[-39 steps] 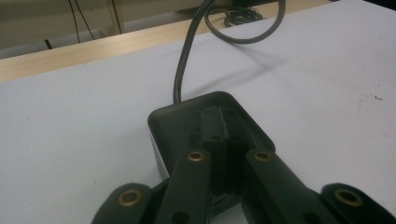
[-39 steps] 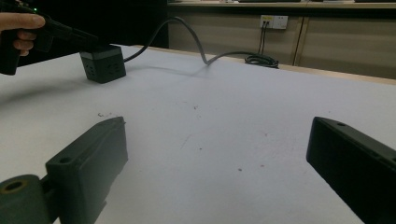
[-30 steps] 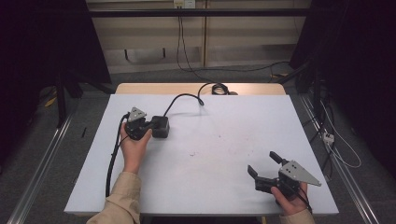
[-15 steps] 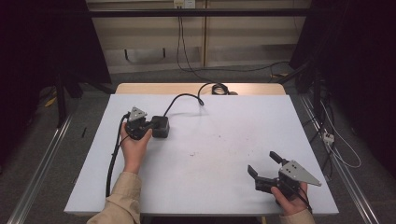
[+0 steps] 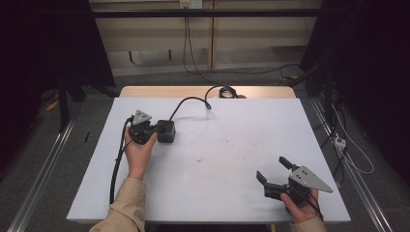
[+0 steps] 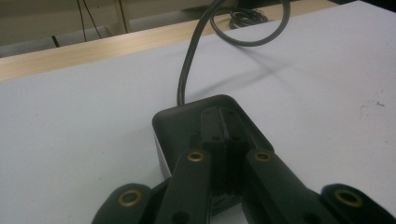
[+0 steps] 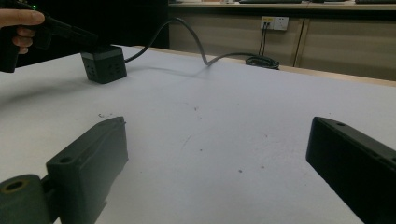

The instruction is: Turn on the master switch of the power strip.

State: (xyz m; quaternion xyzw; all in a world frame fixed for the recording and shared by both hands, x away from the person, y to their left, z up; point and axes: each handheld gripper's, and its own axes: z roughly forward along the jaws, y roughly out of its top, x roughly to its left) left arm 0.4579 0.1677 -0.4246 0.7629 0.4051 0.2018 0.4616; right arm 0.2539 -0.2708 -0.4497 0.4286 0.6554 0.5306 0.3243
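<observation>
My left gripper [image 5: 153, 129] rests its pressed-together jaws atop the black cube-shaped power adapter [image 5: 166, 131]; I should press squarely. My right gripper [image 5: 274, 177], jaws spread, waits well apart.

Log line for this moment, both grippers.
left gripper: shut, jaws atop black power cube | right gripper: open, empty, near edge | table

I worked in a lab: a bare white counter [image 5: 232, 145], black curtains [image 5: 43, 43], floor cables [image 5: 241, 72], wall sockets [image 5: 189, 4].
</observation>
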